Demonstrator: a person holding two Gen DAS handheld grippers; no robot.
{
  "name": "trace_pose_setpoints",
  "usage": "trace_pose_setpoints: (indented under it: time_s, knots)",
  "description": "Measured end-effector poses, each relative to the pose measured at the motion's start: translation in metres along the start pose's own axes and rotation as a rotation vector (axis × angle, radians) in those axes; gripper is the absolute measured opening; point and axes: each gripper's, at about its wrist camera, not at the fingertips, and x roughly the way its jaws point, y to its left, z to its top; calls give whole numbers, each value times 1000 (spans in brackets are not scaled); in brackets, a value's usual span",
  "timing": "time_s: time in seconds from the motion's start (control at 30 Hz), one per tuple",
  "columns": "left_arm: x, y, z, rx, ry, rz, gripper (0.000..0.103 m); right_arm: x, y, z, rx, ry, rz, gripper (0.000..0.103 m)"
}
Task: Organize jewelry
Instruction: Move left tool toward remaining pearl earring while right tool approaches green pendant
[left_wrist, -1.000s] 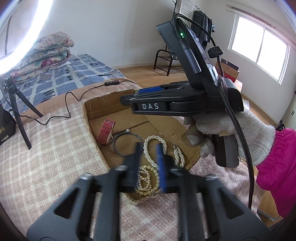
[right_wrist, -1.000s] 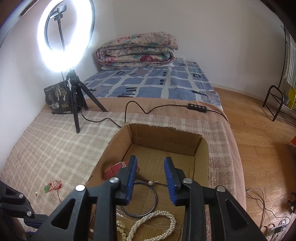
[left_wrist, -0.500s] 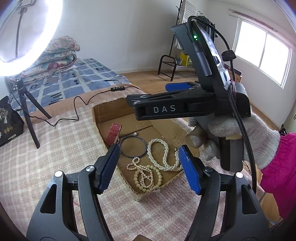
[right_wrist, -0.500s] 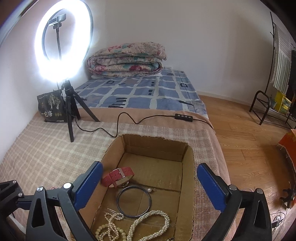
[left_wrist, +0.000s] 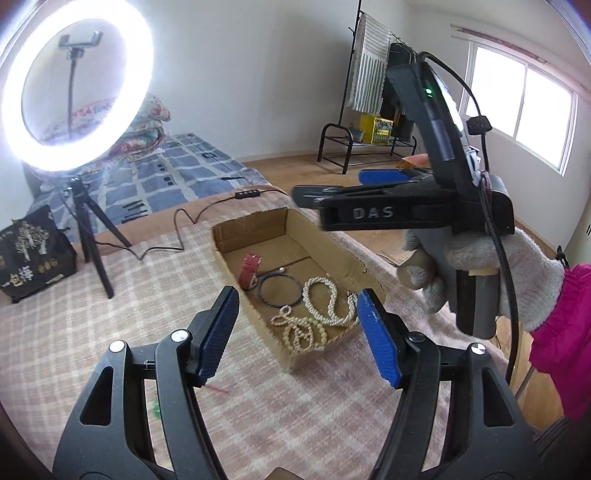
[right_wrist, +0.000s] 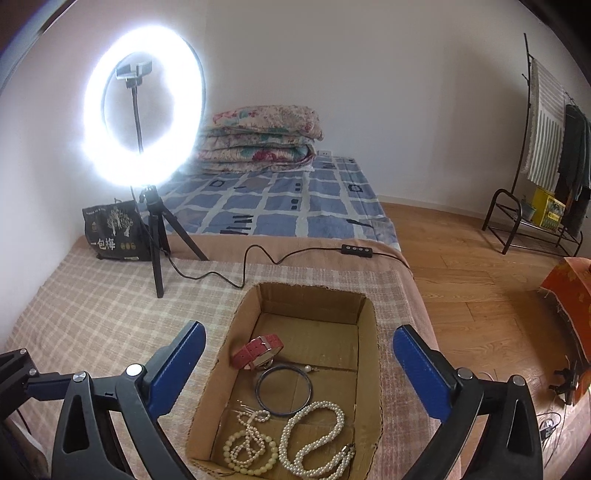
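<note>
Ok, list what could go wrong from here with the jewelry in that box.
1. The pearl necklace and the beaded strand lie touching, so lifting one may drag the other.
2. The dark bangle lies flat on the cardboard box floor, so wide pads may slip off it.
3. The ring light cable runs just behind the box and could snag.

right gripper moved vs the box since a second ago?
Yes. The right gripper has pulled up and back from the cardboard box: the whole box now shows, and its jaws are wide open, empty.
</note>
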Motion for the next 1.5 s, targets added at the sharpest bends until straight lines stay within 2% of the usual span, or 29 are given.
trace_pose_setpoints:
  time_s: [0.13, 0.27, 0.43, 0.6, 0.7, 0.8, 0.87, 0.97, 1.1, 1.2, 1.27, 1.37, 1.5]
  knots:
    - [-31, 16, -7, -12, 5, -6, 68, -17, 6, -4, 15, -13, -14, 103]
    - [-61, 38, -16, -26, 2, 23, 68, -34, 17, -9, 4, -35, 1, 103]
    - [-93, 78, -29, -96, 4, 69, 68, -52, 43, -17, -39, -75, 49, 103]
    - [-107, 116, -45, -174, 14, 112, 68, -54, 83, -30, -128, -66, 119, 103]
    - [-107, 136, -60, -227, 41, 124, 68, -49, 105, -37, -161, -48, 154, 102]
    - [-102, 145, -71, -239, 76, 129, 68, -41, 121, -41, -160, -22, 185, 101]
    - [-98, 148, -78, -233, 93, 132, 68, -32, 131, -43, -149, 6, 217, 98]
    - [-90, 150, -88, -221, 124, 123, 68, -12, 144, -49, -122, 102, 261, 92]
    - [-71, 150, -103, -204, 194, 105, 47, 22, 149, -60, -12, 253, 318, 75]
    - [-57, 146, -114, -188, 247, 77, 46, 47, 153, -70, 74, 350, 357, 66]
    - [-51, 142, -119, -169, 271, 69, 46, 58, 157, -73, 97, 391, 373, 61]
    - [-39, 138, -125, -149, 302, 65, 38, 78, 165, -80, 137, 459, 392, 56]
    - [-23, 137, -134, -135, 345, 64, 38, 99, 172, -89, 189, 528, 398, 43]
